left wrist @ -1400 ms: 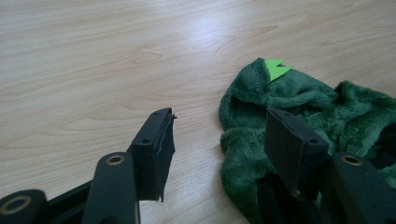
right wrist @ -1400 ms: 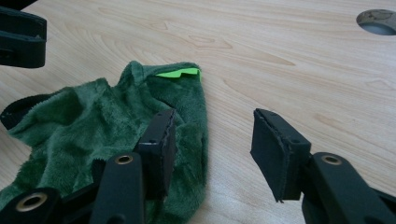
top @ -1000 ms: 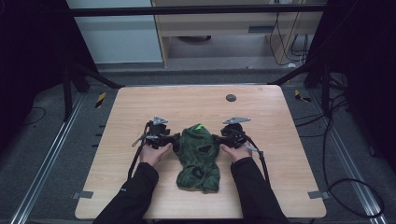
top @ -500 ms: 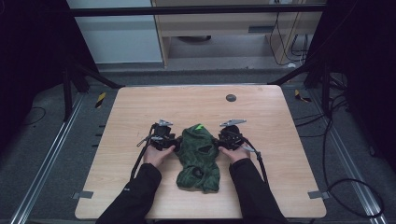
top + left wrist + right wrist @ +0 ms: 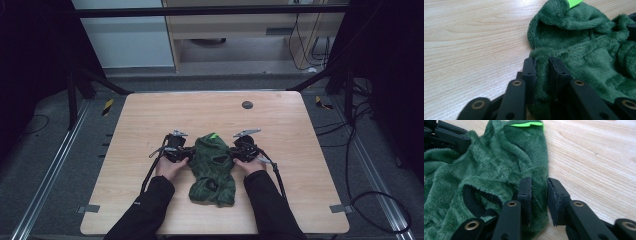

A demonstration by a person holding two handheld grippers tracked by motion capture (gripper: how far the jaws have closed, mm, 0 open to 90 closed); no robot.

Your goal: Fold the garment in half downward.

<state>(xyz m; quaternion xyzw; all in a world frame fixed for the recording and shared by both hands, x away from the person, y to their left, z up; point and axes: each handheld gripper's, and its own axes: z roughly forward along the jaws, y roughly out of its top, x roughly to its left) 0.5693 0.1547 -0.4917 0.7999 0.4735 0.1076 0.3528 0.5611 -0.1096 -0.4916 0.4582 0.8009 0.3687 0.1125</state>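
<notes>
Pinching opposite edges of the dark green fleece garment point(image 5: 212, 165), left claw point(image 5: 541, 67) and right claw point(image 5: 539, 187) clamp its fabric, likely to spread it flat on the pale wooden counter point(image 5: 300, 130).

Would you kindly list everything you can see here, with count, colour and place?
fleece garment: one, dark green with a bright green tag, near-centre of the table, between the grippers.
table: one, light wood.
round disc: one, dark, far side of the table.
tape pieces: two, grey, near corners.
left gripper: one, black, jaws closed on the garment's edge.
right gripper: one, black, fabric between its jaws.
sleeves: two, black, bottom of the high view.
</notes>
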